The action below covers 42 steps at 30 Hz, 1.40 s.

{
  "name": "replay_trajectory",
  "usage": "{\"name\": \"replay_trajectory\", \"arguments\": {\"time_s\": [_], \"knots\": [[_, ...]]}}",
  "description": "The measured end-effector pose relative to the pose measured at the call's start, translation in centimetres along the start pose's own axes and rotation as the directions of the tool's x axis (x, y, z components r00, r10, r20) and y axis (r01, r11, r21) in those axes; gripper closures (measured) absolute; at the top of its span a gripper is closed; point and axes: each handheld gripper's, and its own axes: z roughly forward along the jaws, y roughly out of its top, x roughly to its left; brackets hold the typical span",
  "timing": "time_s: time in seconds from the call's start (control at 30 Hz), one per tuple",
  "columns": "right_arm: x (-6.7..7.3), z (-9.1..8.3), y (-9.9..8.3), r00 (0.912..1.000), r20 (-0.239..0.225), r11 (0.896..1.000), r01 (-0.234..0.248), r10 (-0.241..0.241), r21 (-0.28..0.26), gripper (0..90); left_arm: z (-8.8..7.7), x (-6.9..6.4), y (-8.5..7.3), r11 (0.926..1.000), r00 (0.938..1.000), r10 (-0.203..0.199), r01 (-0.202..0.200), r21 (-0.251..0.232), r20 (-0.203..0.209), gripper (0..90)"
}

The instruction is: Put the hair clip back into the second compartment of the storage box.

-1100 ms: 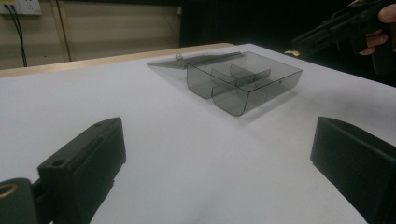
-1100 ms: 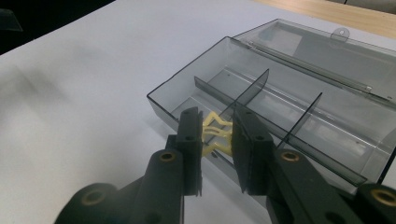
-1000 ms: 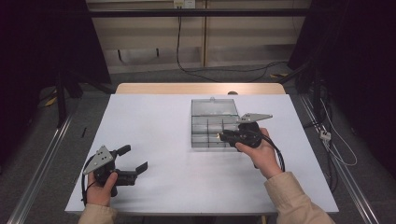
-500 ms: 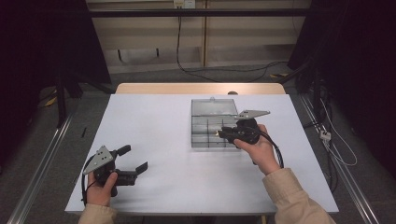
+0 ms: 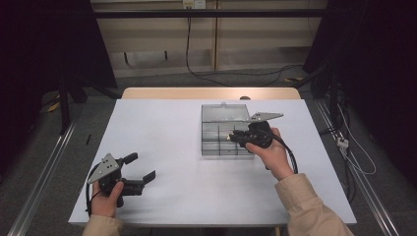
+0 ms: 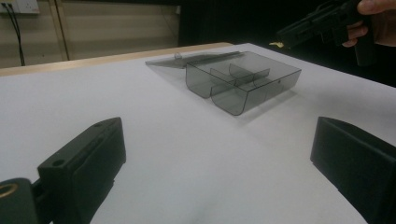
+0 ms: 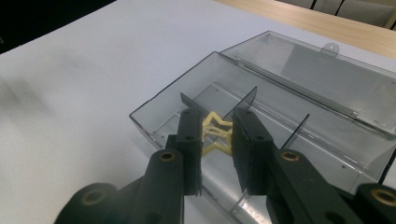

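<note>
My R tool [image 7: 215,133] pinching yellow star [image 7: 215,134] over open box [image 7: 154,114], my L tool [image 5: 139,167] spread, low over white surface [image 5: 167,128].

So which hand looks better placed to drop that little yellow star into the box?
The right. Its claw already grips the yellow star directly above the open clear box and its compartments. The left claw sits open and empty near the table's front left corner, well away from the box.
</note>
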Motion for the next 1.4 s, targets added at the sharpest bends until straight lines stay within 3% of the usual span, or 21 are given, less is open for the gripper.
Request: {"name": "replay_trajectory", "arguments": {"time_s": [0.97, 1.4], "knots": [[-1.2, 1.5, 0.4, 0.9995, 0.021, 1.0, -0.023, 0.023, 0.005, 73.8, 0.1, -0.1, 0.0, 1.0, 1.0, -0.003, 0.003, -0.003, 0.004, 3.0], [-1.0, 2.5, 0.8, 0.9997, 0.025, 1.0, -0.005, 0.005, 0.022, 73.8, 0.1, -0.1, 0.0, 1.0, 1.0, -0.002, 0.002, -0.002, 0.004, 3.0]]}}
